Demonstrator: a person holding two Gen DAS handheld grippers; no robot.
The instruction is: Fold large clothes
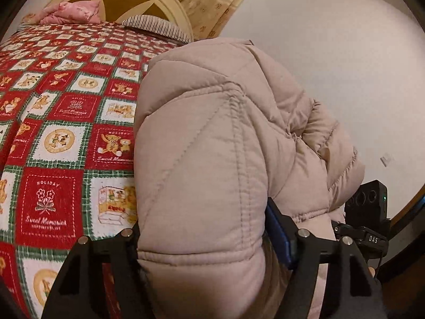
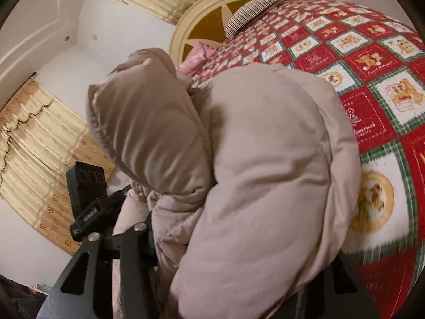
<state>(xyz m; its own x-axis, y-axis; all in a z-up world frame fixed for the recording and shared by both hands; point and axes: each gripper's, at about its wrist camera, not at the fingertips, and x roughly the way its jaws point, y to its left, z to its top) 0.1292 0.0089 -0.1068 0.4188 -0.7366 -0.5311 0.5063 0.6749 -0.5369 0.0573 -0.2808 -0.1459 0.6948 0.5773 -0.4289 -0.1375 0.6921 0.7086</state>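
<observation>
A bulky beige quilted puffer jacket [image 1: 212, 159] is held up off the bed, filling the middle of both views. My left gripper [image 1: 204, 242] is shut on a thick quilted fold of the jacket between its black fingers. My right gripper [image 2: 233, 242] is shut on another padded part of the same jacket [image 2: 260, 186]; the jacket hides its right finger. The hood or a sleeve [image 2: 148, 122] hangs to the left in the right wrist view. Each view shows the other gripper's black camera unit [image 1: 369, 207] behind the jacket [image 2: 87, 183].
A bed with a red, green and white teddy-bear patchwork quilt [image 1: 61, 138] lies below; it also shows in the right wrist view [image 2: 372, 66]. A striped pillow [image 1: 159, 25], pink cloth [image 1: 71, 12] and a cream headboard [image 1: 170, 2] are at its head. Gold curtains [image 2: 39, 154] and white walls [image 1: 332, 53] surround.
</observation>
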